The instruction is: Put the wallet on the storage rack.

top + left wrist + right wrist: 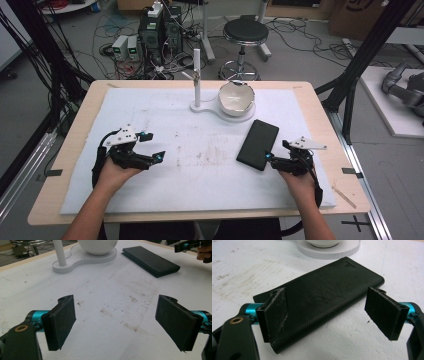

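A black leather case (258, 144) lies flat on the white mat (200, 160), right of centre, with its long side angled away from me. My right gripper (276, 150) is open at the case's near end. In the right gripper view the case (324, 292) runs between the wide-apart jaws of the right gripper (332, 315). One pad (275, 312) overlaps its near corner. My left gripper (154, 146) stands open over bare mat at the left. Nothing sits between the jaws of the left gripper (116, 322), and the case (151, 261) lies far off.
A white bowl (236, 97) sits on a flat white base with an upright white post (197, 80) at the back centre of the mat. The wooden table edge (325, 115) borders the mat. On the floor beyond are a stool (245, 35), cables and equipment.
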{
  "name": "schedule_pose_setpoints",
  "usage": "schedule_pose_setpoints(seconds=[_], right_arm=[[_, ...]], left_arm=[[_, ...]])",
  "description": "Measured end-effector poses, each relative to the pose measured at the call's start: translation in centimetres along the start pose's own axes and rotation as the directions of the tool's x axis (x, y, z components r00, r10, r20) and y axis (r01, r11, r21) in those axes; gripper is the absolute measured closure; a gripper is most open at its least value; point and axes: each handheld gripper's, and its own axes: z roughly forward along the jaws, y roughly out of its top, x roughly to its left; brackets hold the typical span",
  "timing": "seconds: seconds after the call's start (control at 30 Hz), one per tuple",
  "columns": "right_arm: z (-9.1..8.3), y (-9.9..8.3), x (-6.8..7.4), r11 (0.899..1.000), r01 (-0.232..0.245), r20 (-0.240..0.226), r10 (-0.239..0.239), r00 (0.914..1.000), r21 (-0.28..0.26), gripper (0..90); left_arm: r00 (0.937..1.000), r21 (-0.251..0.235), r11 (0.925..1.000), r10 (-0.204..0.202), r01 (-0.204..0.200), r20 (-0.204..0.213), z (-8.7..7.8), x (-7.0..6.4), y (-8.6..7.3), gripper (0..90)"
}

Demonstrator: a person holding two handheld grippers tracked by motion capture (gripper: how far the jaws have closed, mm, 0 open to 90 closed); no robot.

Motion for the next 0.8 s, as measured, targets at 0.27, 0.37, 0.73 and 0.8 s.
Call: schedule_pose_setpoints(seconds=[0.27, 0.37, 0.73, 0.8], right_arm=[[1.4, 0.1, 0.3, 0.998, -0.012, 0.019, 0.011, 0.9998, 0.056, 19.1], [1.8, -0.2, 0.3, 0.995, -0.037, 0.012, 0.036, 0.9993, 0.088, 19.1], [2.9, -0.8, 0.0, 0.962, -0.193, -0.044, 0.205, 0.9777, 0.192, 19.3], [2.9, -0.8, 0.1, 0.962, -0.189, -0.038, 0.200, 0.9791, 0.195, 19.4]], left_arm=[[0.9999, -0.013, 0.9998, 0.013, -0.013, 0.005, -0.1, -0.5, 0.1, 16.5], [0.9998, 0.000, 0.9999, 0.014, -0.014, 0.011, 0.1, -0.6, 0.0, 16.5], [0.9995, 0.040, 0.9988, 0.029, -0.030, 0.011, 0.7, -0.8, -0.4, 16.5], [0.9994, 0.045, 0.9984, 0.034, -0.034, 0.012, 0.7, -0.8, -0.4, 16.5]])
